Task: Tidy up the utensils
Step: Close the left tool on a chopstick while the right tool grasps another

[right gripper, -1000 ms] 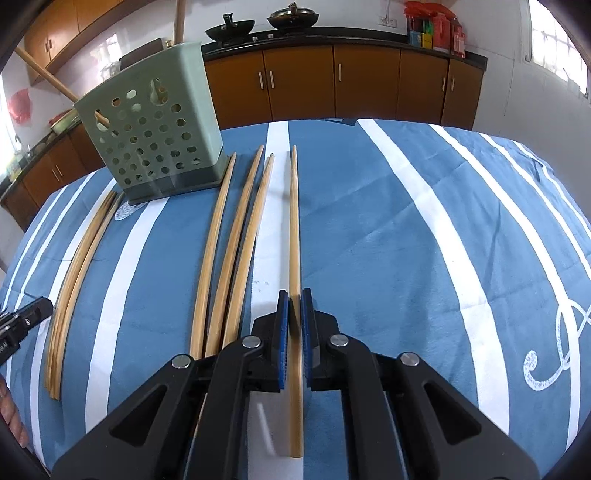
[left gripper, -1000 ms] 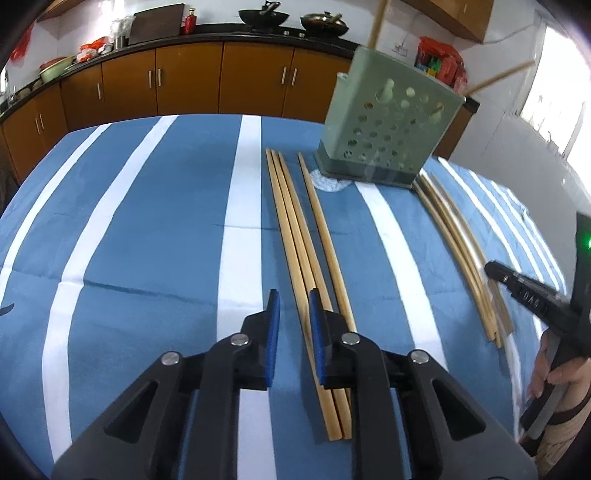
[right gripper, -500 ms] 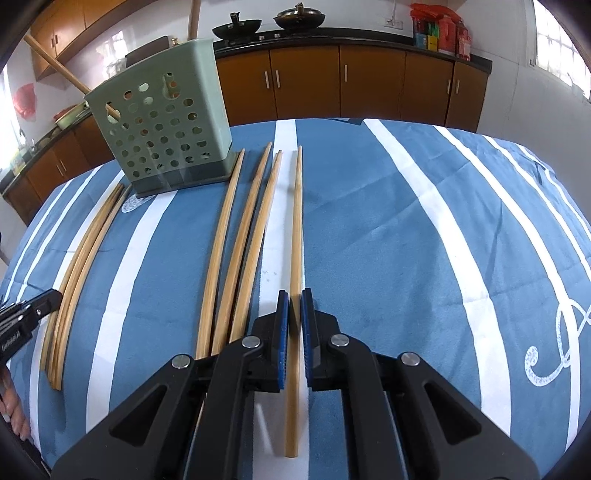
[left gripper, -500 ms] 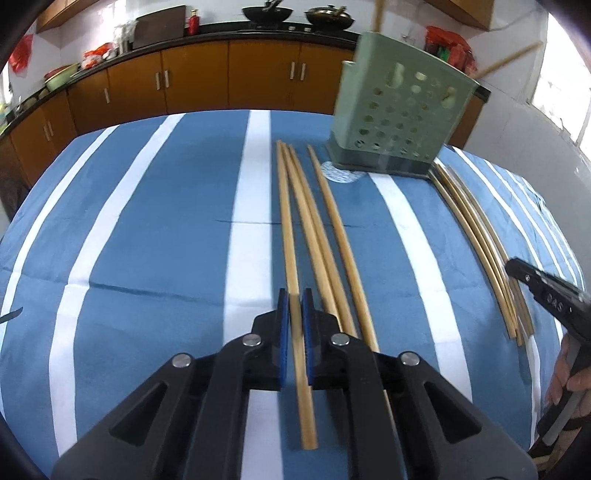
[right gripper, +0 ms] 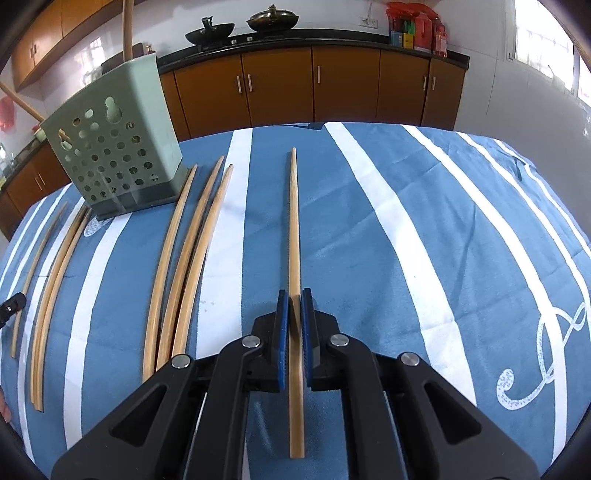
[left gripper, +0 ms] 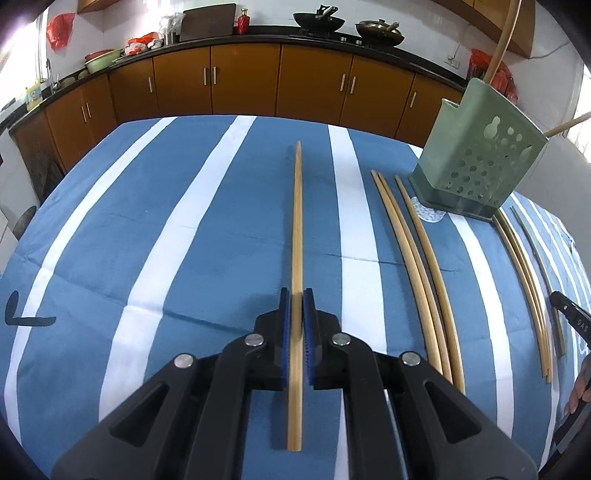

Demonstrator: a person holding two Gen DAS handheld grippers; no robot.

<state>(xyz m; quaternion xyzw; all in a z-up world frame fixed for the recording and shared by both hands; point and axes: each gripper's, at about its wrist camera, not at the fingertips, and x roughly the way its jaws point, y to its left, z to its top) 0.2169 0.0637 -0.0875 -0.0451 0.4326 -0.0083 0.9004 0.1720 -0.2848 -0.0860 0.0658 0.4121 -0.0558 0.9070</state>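
Chopsticks: left gripper [left gripper: 296, 308] now clamps one [left gripper: 297, 221], lifted (right [right gripper: 294, 308] likewise [right gripper: 294, 229]); holder [left gripper: 476, 162] at 2 o'clock next.

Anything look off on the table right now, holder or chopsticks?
Nothing stands out. The holder stands upright on the cloth, loose chopsticks lie in neat rows beside it, and each gripper, left and right, grips one chopstick.

Home kitchen: brown base cabinets [left gripper: 243, 81] along far wall, woks [left gripper: 319, 20] on stove, cloth-covered table [left gripper: 184, 229].
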